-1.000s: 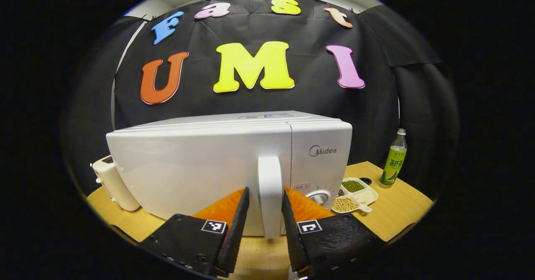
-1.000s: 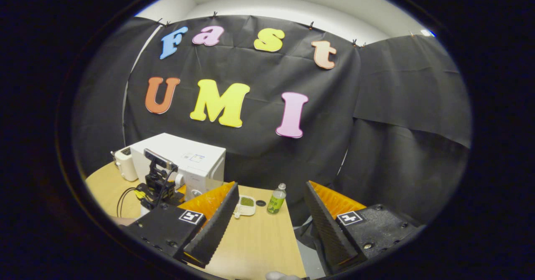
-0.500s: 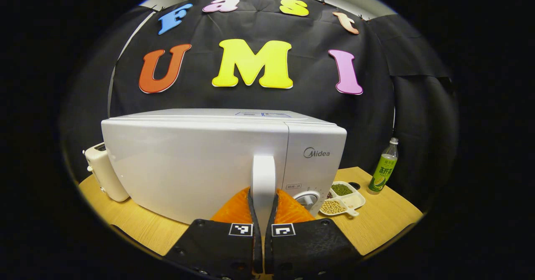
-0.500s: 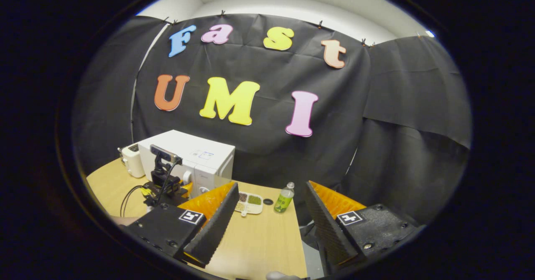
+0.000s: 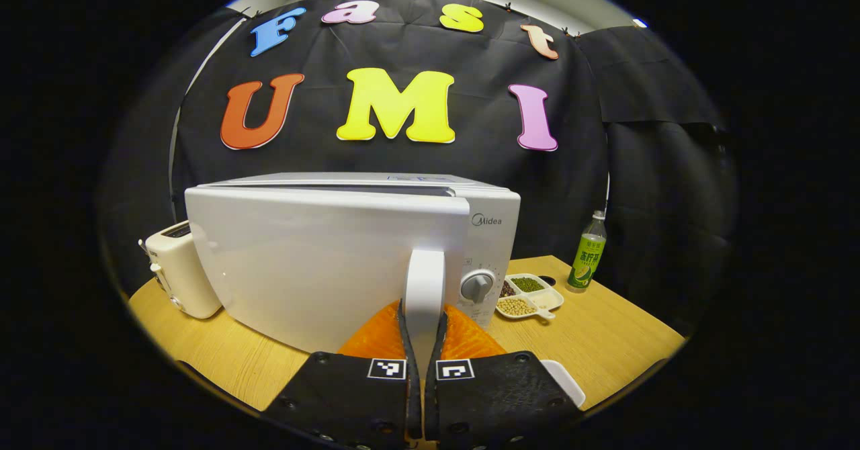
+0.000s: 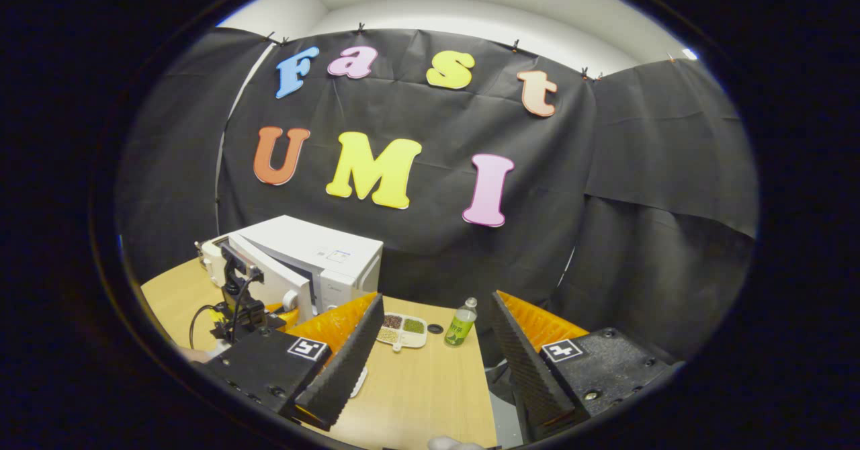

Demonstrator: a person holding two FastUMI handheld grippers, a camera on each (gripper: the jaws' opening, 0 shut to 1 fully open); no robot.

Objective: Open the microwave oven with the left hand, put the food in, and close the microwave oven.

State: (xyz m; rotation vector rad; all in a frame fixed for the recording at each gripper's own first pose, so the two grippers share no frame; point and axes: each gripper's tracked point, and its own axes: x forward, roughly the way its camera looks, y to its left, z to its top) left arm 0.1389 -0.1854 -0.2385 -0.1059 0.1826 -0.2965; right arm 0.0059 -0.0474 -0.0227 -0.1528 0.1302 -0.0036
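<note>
My left gripper [image 5: 422,342] clamped on the microwave [image 5: 494,235] door handle [image 5: 424,282], door ajar; my right gripper [image 6: 437,342] spread wide above the tabletop [image 6: 423,383].

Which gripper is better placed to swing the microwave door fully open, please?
Left. The left gripper is shut on the door handle, and the door is ajar. The right gripper is open over the table, away from the microwave.
</note>
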